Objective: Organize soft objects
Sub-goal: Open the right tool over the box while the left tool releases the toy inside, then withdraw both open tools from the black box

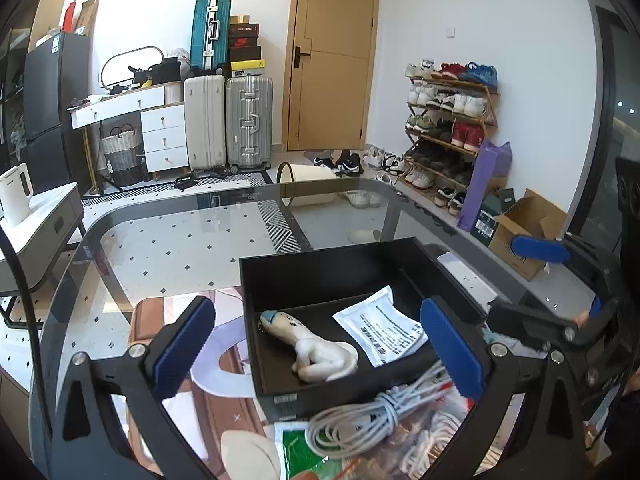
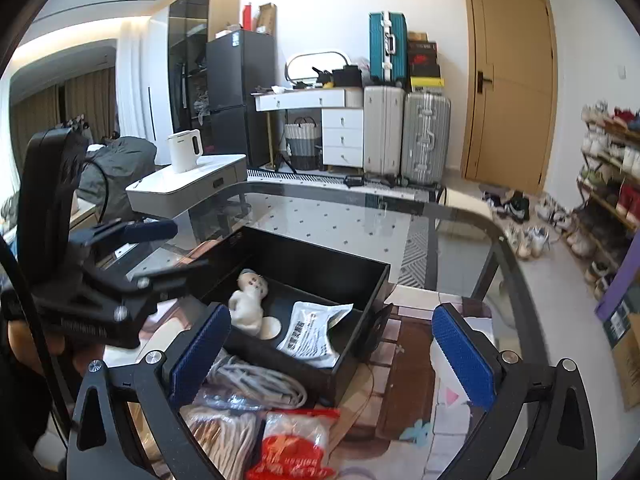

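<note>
We are finding the left tongs (image 1: 320,354) standing released, nothing between the blue pads. The right tongs (image 2: 334,356) are likewise gaping wide and gripping nothing. Both are hovering over the near edge of the black box (image 1: 320,268) sitting on the glass desk (image 1: 168,240). Inside it, a white plush toy (image 1: 316,350) is lying beside a white packet (image 1: 382,330). A coiled white cable (image 1: 360,420) and bagged items are resting just in front of the box.

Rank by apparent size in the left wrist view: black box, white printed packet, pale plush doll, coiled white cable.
1. Black open-top box, clearly largest.
2. Coiled white cable, though nearness to the camera inflates it.
3. White printed packet and pale plush doll look alike; no ranking.
</note>
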Available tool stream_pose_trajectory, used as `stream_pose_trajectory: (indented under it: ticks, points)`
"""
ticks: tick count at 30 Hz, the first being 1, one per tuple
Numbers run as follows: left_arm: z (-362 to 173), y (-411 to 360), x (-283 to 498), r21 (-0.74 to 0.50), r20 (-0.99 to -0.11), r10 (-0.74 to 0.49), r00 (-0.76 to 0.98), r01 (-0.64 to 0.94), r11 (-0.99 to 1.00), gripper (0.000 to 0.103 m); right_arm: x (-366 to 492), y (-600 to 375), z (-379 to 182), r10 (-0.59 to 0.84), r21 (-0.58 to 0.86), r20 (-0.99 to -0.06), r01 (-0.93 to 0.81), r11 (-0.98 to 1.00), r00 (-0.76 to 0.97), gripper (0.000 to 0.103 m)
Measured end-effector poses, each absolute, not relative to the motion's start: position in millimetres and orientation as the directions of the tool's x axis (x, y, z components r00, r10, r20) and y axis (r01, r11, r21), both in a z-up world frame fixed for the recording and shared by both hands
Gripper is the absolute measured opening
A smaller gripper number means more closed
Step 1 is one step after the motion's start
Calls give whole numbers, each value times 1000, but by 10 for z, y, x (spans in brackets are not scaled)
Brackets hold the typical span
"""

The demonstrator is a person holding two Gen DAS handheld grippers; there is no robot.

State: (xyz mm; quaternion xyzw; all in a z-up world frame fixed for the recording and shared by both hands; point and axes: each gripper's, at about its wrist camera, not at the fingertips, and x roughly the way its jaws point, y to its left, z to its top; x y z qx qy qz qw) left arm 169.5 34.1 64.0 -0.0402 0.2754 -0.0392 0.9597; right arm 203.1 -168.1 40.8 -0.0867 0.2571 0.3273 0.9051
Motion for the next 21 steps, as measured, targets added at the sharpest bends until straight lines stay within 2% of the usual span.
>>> stream_pose_trajectory:
  ticks: [10, 21]
  points:
    - [776, 372, 1236, -72, -491, -53, 870, 20, 997, 103, 1596, -1800, 426, 581, 46, -495, -648, 761, 647, 102]
    - [651, 415, 843, -77, -516, -29, 856, -12, 997, 103, 1318, -2027, 332, 570, 113, -525, -611, 783, 632, 102]
